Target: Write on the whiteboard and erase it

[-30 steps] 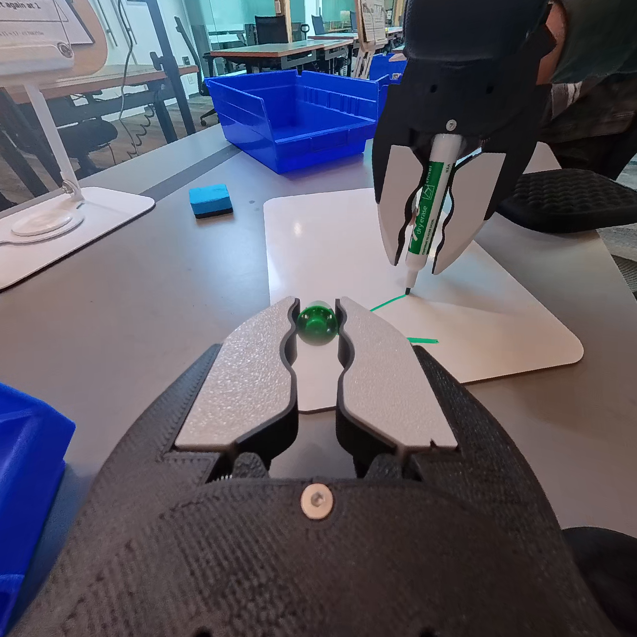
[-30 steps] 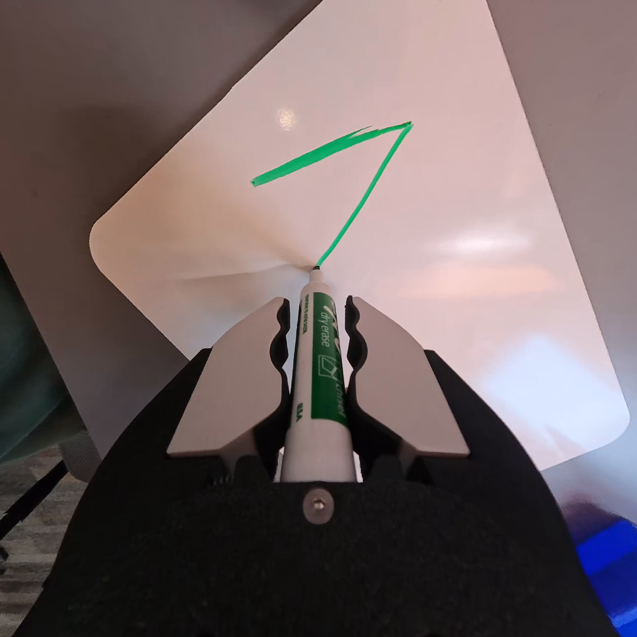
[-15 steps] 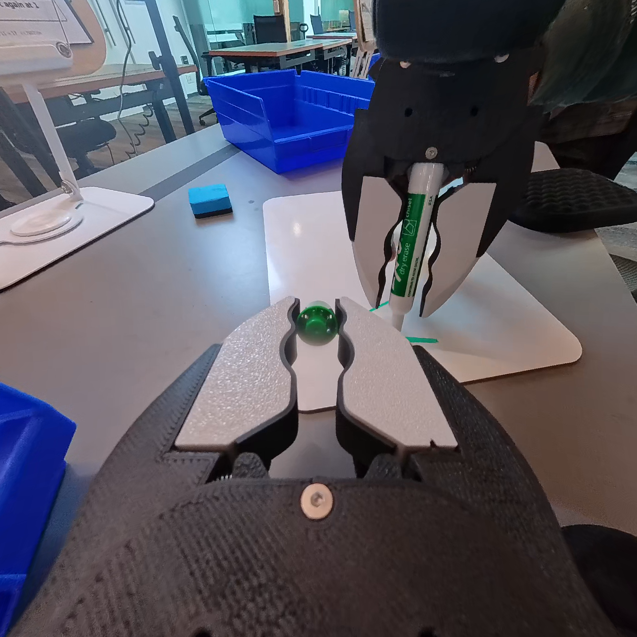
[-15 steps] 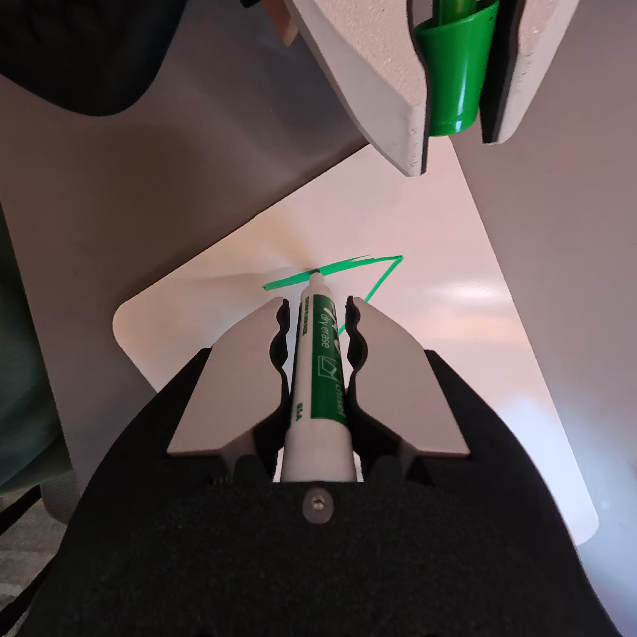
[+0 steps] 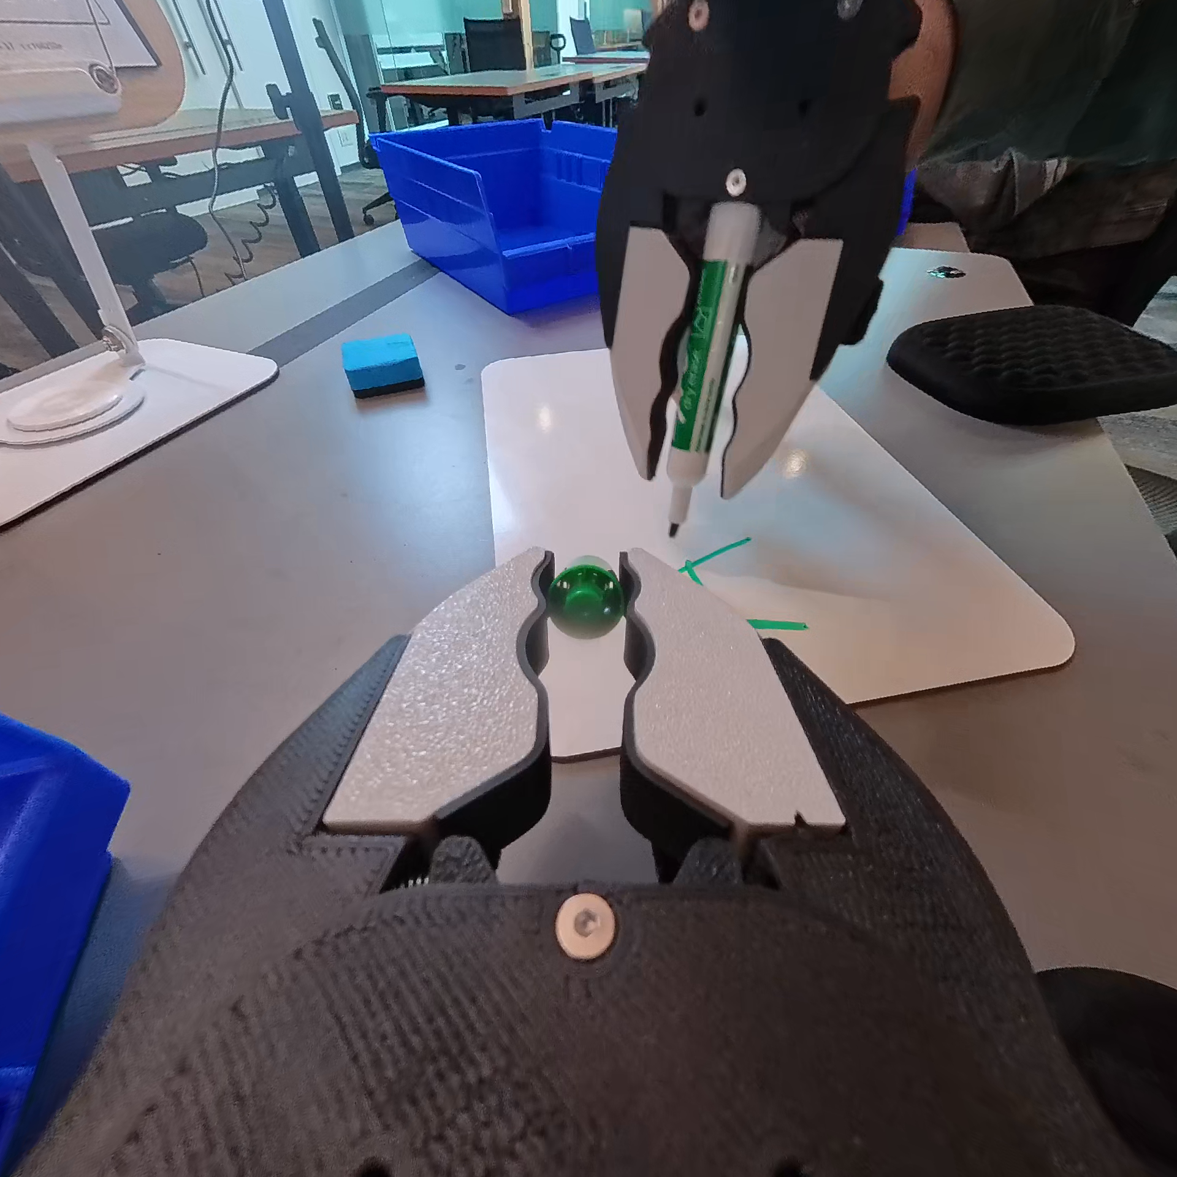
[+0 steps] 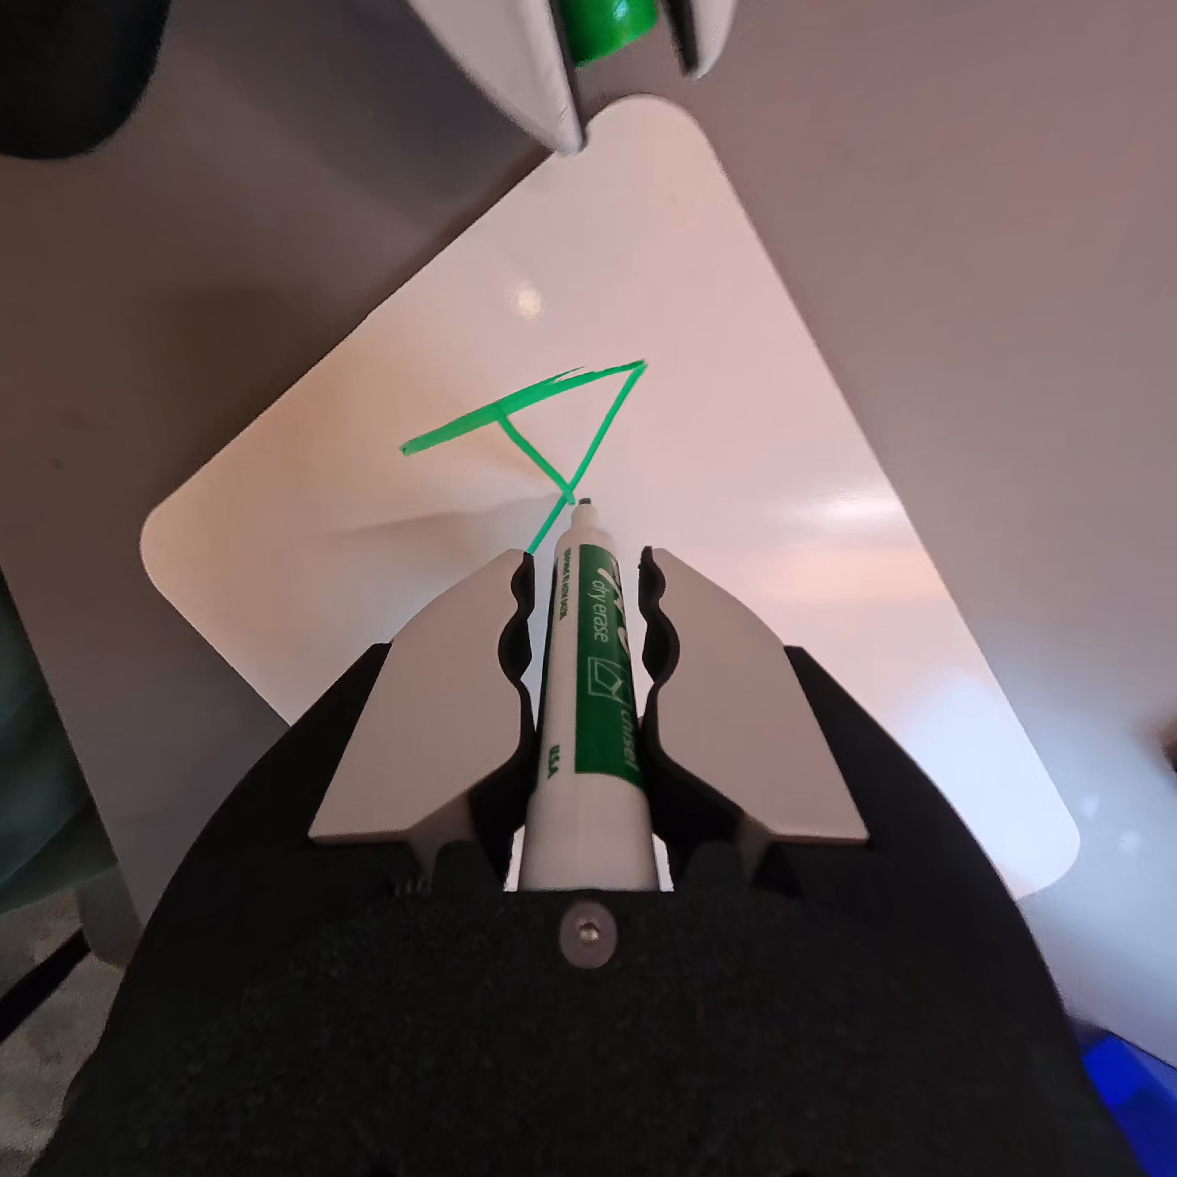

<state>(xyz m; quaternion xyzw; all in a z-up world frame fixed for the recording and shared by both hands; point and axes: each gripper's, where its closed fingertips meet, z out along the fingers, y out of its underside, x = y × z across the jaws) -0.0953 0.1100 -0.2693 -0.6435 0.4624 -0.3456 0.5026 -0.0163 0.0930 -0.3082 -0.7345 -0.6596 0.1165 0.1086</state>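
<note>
A white whiteboard (image 5: 860,573) (image 6: 732,414) lies flat on the grey table and bears green strokes (image 6: 560,433). My right gripper (image 6: 583,557) (image 5: 684,487) is shut on a green dry-erase marker (image 6: 589,688) (image 5: 704,356), tip down, at or just above the board beside the strokes. My left gripper (image 5: 584,560) is shut on the green marker cap (image 5: 584,602) at the board's near edge; it also shows at the top of the right wrist view (image 6: 605,32). A blue eraser (image 5: 381,364) lies on the table left of the board.
A blue bin (image 5: 503,204) stands behind the board. A white stand base (image 5: 127,407) is at the far left. Another blue bin's corner (image 5: 44,891) is at the near left. A black chair seat (image 5: 1044,363) is at the right, beside a person's sleeve. Left tips to right tips: about 10 cm. From the right gripper's tips to the blue eraser (image 5: 381,364) is close to 25 cm.
The right gripper drew a third green stroke across the two earlier ones, moving toward the left gripper and back. The marker tip now looks slightly raised. The left gripper stayed still.
</note>
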